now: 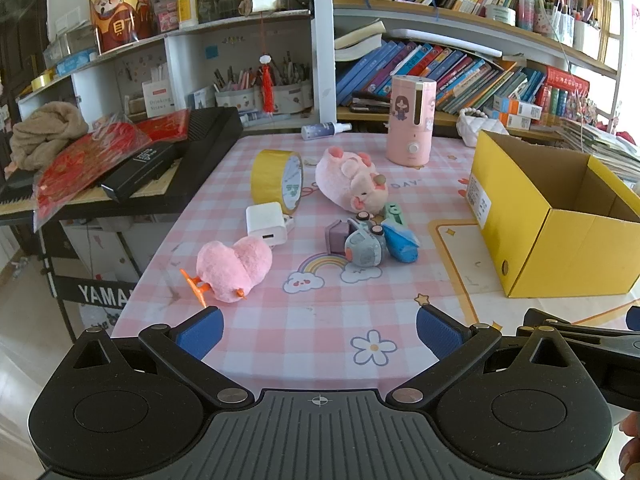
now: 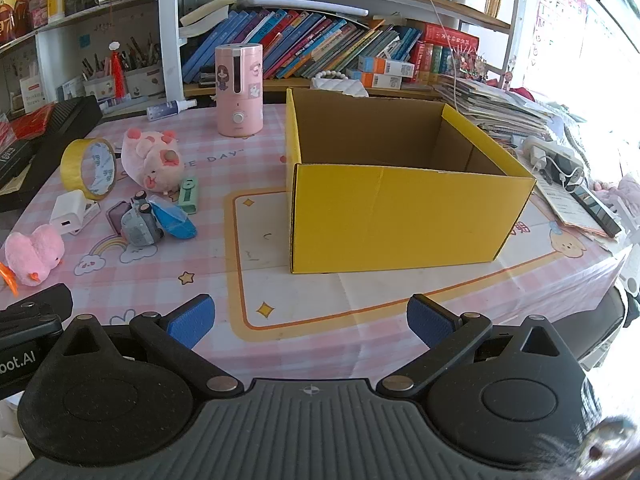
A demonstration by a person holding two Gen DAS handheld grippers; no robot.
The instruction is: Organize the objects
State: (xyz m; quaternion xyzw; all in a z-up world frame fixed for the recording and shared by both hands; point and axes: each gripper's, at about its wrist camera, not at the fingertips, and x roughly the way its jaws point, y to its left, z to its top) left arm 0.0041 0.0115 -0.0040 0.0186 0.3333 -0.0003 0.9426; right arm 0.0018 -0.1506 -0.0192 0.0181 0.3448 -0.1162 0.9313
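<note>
Toys left of box (image 2: 400, 216); both claws empty, fingers apart.
Pink chick (image 1: 232, 270) lies ahead-left of left gripper (image 1: 320, 330), the nearer one; right gripper (image 2: 310, 320) faces the box.

bare cloth btwn toy clutter (image 1: 360, 236) & yellow box (image 2: 400, 216); box top open.

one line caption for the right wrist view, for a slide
Open right gripper faces an empty yellow box; plush toys, tape roll and charger wait to its left.
</note>
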